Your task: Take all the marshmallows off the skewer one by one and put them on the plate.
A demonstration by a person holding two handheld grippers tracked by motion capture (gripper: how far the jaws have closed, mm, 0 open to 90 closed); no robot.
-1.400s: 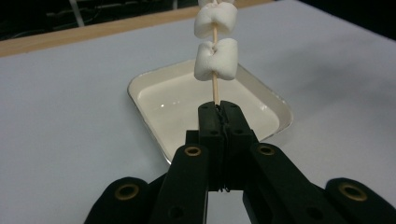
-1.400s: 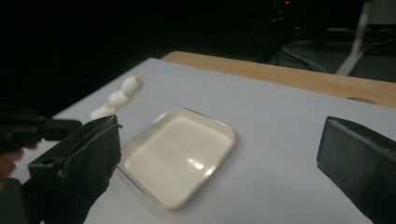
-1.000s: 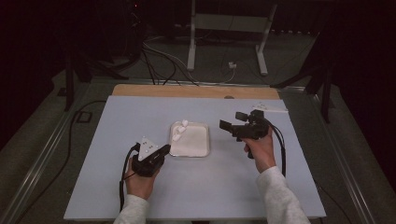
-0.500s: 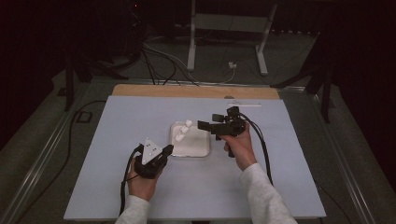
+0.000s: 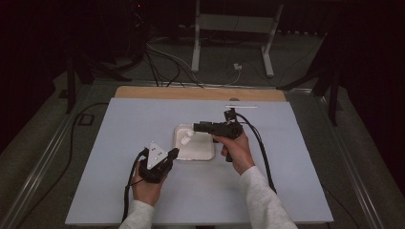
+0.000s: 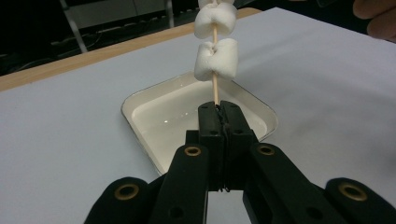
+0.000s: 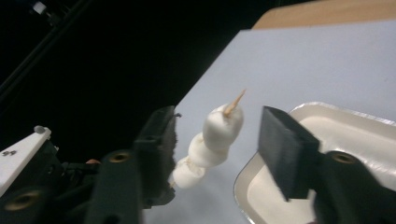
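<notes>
The left gripper [image 6: 218,109] is clamped on a wooden skewer [image 6: 215,88] threaded with marshmallows [image 6: 215,58], held over the white tray [image 5: 206,152]. The right gripper [image 7: 215,135] has just been closing, its jaws either side of the marshmallows without pressing them.

The marshmallows [image 6: 215,58] looked soft, matt and faintly powdery, threaded on a thin pale wooden skewer [image 6: 215,88]. The tray [image 6: 154,95] was white and glossy, like enamel, with bright reflections. The worktop [image 5: 119,143] wore a smooth matt pale-blue sheet over a bare wood edge. The fingers [image 7: 285,154] were matt black plastic with brass-coloured rivets.
</notes>
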